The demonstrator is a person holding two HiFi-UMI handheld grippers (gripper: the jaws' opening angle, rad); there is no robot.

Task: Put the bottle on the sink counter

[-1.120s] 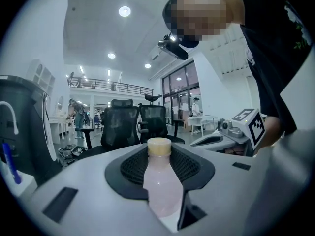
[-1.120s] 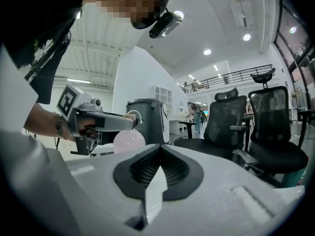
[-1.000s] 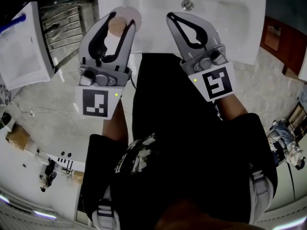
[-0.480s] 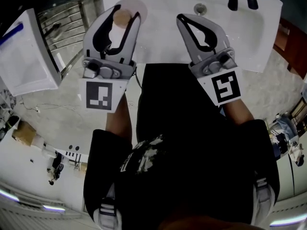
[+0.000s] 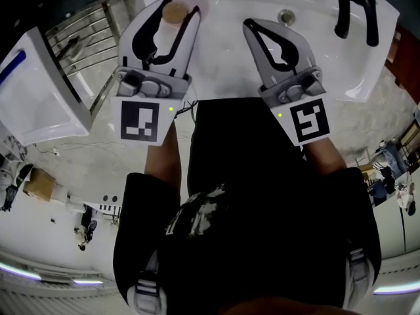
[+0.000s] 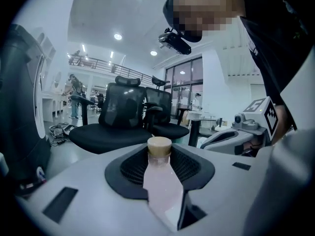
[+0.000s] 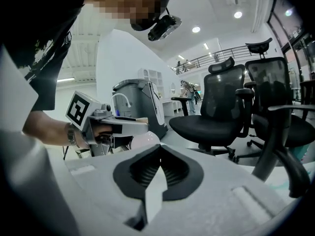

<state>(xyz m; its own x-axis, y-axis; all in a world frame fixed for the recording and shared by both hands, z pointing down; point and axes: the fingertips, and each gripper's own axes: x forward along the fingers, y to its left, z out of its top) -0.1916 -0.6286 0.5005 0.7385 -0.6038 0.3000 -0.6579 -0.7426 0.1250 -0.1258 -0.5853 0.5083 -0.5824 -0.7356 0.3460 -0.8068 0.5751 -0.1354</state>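
Note:
In the head view my left gripper (image 5: 177,8) is shut on a pale pink bottle (image 5: 186,0) with a tan cap. It holds the bottle upright over the left rim of the white sink (image 5: 223,44). In the left gripper view the bottle (image 6: 161,186) stands between the two jaws, cap up. My right gripper (image 5: 252,23) hovers over the near edge of the basin. Its jaws are shut, tips together, with nothing in them. The right gripper view shows those same closed jaws (image 7: 157,154) and the left gripper (image 7: 106,124) off to the left.
A black faucet (image 5: 351,5) arches over the basin at the back right, near the drain (image 5: 286,15). A white cabinet (image 5: 39,90) and a metal rack (image 5: 82,31) stand left of the sink. Black office chairs (image 6: 123,117) fill the room behind.
The sink and both grippers sit further right and lower in the head view, and the black faucet has come into sight. The bottle stays gripped by the left gripper.

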